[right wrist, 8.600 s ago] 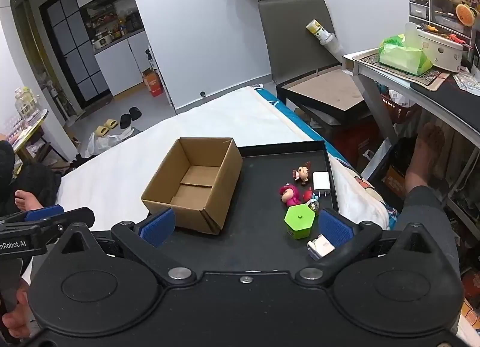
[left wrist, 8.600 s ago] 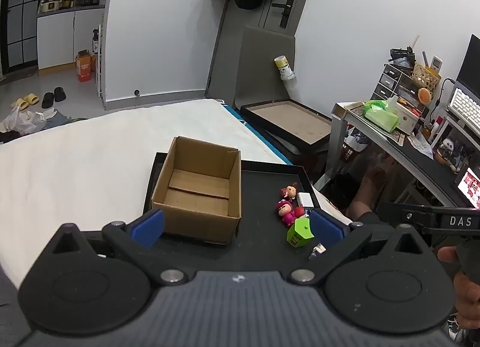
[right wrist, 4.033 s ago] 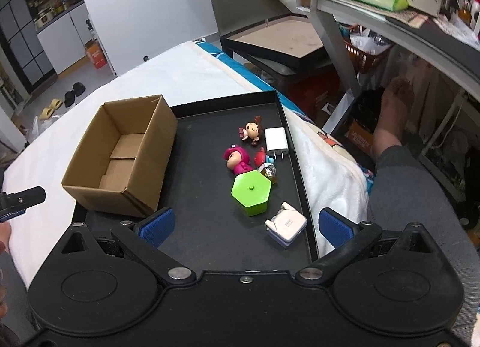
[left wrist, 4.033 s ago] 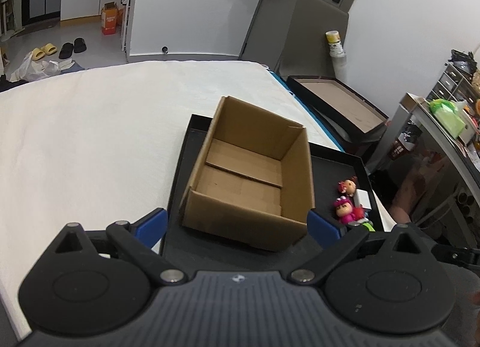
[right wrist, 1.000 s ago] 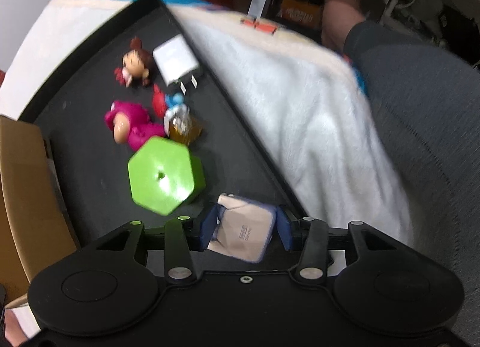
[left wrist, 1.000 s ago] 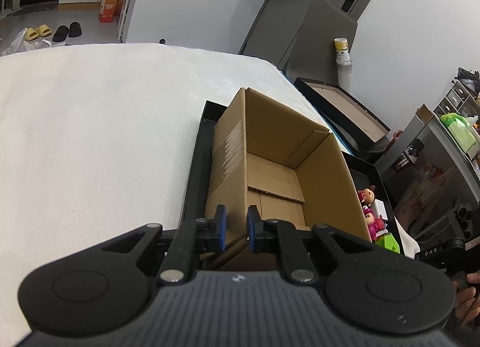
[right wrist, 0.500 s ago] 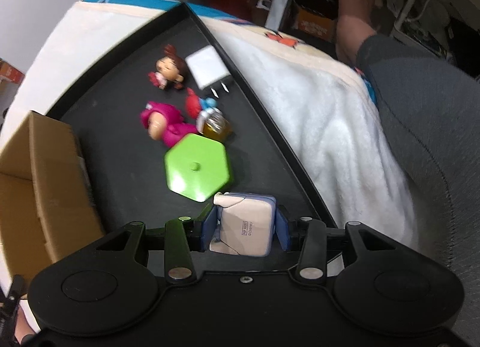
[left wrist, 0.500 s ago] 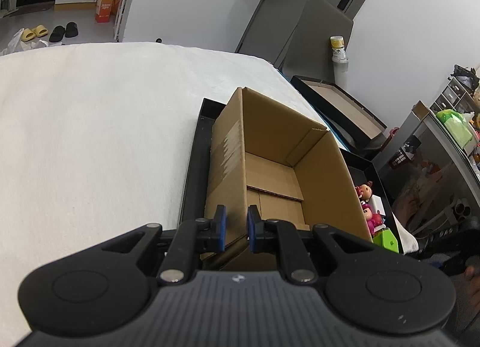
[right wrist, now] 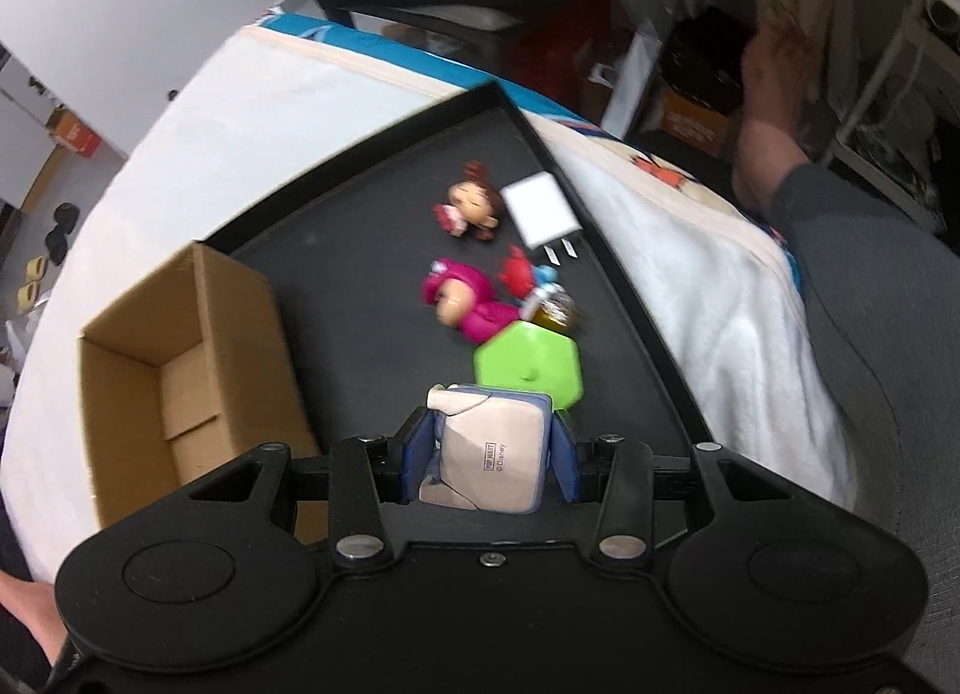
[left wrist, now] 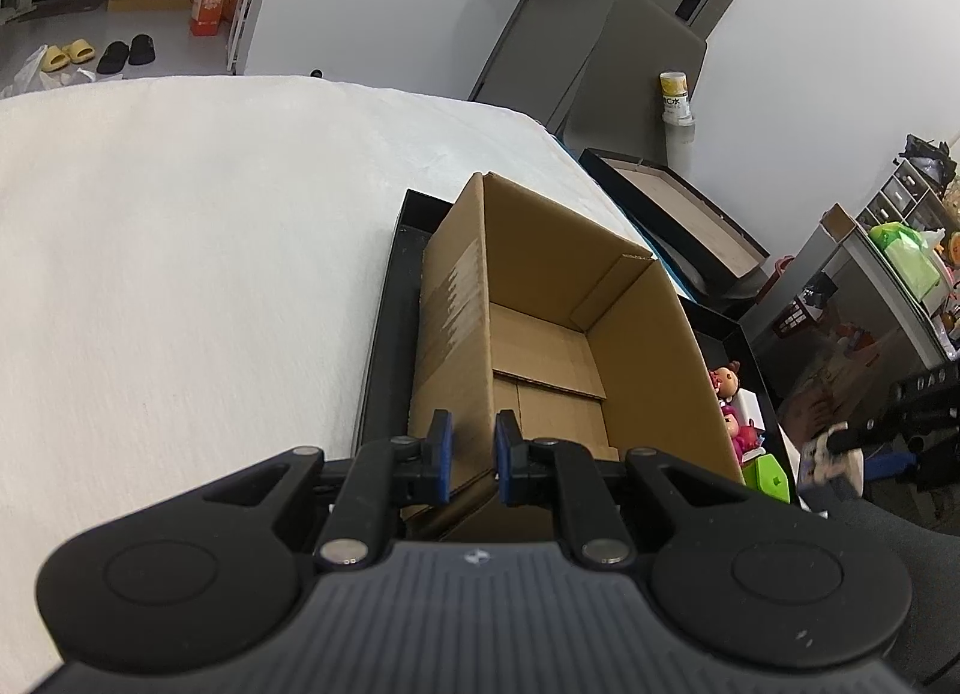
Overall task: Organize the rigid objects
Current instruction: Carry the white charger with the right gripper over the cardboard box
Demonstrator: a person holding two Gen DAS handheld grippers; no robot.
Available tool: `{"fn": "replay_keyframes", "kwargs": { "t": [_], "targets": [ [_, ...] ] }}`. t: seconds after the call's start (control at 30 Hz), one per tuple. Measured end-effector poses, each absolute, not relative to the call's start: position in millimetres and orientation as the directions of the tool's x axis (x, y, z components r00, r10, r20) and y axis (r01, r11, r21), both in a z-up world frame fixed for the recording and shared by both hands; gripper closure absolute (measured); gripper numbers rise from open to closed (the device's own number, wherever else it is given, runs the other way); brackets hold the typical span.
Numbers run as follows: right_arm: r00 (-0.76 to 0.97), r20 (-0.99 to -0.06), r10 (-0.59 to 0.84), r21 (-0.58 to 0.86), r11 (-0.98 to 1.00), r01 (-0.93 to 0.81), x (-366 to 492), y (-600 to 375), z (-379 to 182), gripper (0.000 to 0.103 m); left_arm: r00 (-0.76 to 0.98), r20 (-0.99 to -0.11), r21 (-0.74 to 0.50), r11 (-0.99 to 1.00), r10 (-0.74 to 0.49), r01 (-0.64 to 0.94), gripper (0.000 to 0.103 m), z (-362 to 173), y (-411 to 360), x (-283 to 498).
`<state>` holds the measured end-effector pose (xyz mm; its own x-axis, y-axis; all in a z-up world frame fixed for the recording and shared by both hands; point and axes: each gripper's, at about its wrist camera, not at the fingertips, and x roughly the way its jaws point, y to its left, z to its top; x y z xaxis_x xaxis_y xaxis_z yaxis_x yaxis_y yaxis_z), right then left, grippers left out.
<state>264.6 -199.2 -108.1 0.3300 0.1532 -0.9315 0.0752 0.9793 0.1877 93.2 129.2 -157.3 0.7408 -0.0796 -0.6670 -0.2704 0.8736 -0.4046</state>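
An open cardboard box stands on the left of a black tray on the bed. My left gripper is shut on the box's near wall. My right gripper is shut on a small white toy block and holds it above the tray; the block also shows in the left wrist view. On the tray lie a green hexagonal box, a pink doll, a brown-haired doll, a white charger and a small red and blue trinket.
The tray lies on a white bedspread. My leg in grey is right of the tray. Another black tray leans on the floor beyond the bed. A desk with clutter stands at the right.
My right gripper has lifted the white block off the tray and swung towards the box. My left gripper stays shut on the box wall.
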Motion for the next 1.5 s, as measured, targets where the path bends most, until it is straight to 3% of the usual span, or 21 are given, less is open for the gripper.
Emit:
{"fn": "replay_keyframes", "kwargs": {
  "t": [0.63, 1.5],
  "targets": [
    [0.363, -0.885, 0.291, 0.213, 0.947, -0.239, 269.6, -75.7, -49.6, 0.062, 0.74, -0.666, -0.436, 0.852, -0.089, -0.29, 0.09, -158.5, 134.8, 92.5],
    [0.308, -0.907, 0.286, 0.157, 0.91, -0.384, 297.5, 20.1, -122.2, 0.062, 0.735, -0.668, -0.465, 0.835, -0.115, -0.293, 0.089, -162.3, 142.0, 92.8]
  ]
}}
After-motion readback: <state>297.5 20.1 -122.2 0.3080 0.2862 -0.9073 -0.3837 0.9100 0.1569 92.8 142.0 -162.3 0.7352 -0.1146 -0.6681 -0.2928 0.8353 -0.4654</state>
